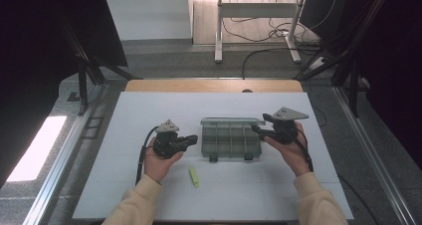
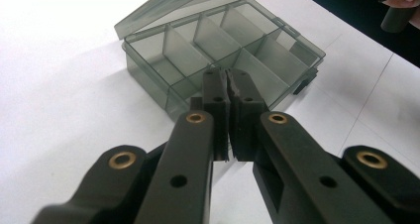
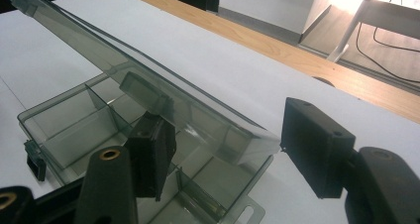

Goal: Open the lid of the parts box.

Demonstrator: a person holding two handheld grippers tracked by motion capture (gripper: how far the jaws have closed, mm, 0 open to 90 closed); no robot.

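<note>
Compartment box [image 1: 230,139], smoky see-through plastic, sitting mid-bench on the white bench [image 1: 149,195] top, dividers inside, compartments looking bare. Lid [image 3: 148,92] propped up at an angle, hinged along the far edge, two black latches [image 1: 213,159] on the near wall. Right hand-held gripper [image 1: 259,130] at the box's right end, jaws apart and straddling the corner of the raised lid: one pad [image 3: 151,152] inside under the lid, the other out past its edge, not clearly pressing on it. Left hand-held gripper [image 1: 195,139] just beside the box's left wall, jaws pinched together on nothing, tips aimed at the box. Yellow-green marker-ish thing [image 1: 193,177] lying on the bench nearer the person, off the box's front left corner, well clear of both grippers. Cream sleeves [image 1: 139,202] coming in from the bottom.
</note>
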